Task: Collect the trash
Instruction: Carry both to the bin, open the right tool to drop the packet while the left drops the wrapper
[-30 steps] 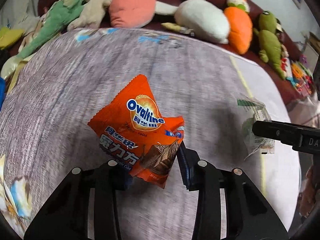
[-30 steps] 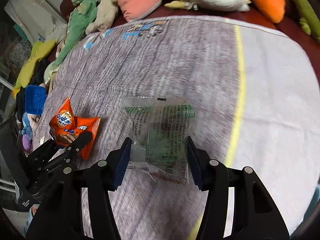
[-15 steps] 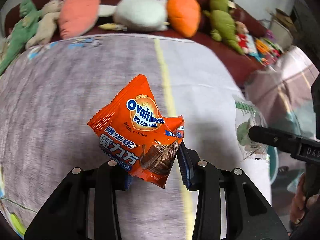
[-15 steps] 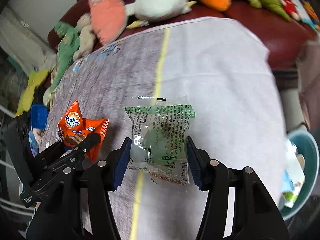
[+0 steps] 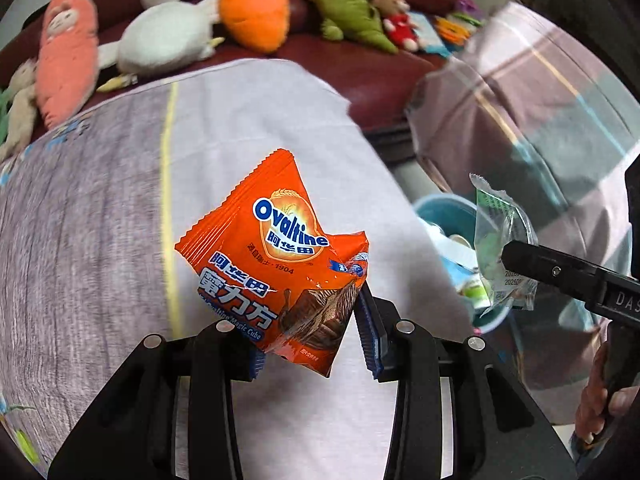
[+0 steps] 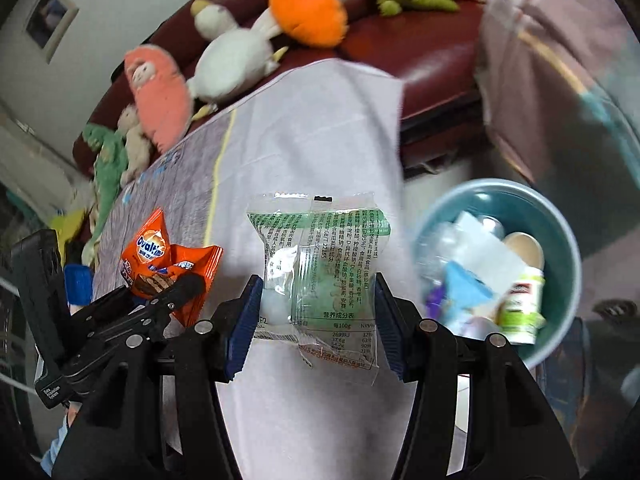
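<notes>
Clamping: left tongs (image 5: 308, 344) orange wrapper (image 5: 280, 264), right tongs (image 6: 316, 320) clear packet (image 6: 320, 272).

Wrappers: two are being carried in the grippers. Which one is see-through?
The green-printed wrapper in the right gripper is see-through. The other, the Ovaltine wrapper in the left gripper, is solid orange.

Sofa (image 6: 400, 48): dark red leather, lined with plush toys (image 5: 256, 8).
Table cover (image 5: 100, 220): grey and white cloth, yellow stripe.
Wall (image 6: 100, 4): pale, one framed picture (image 6: 50, 20).
</notes>
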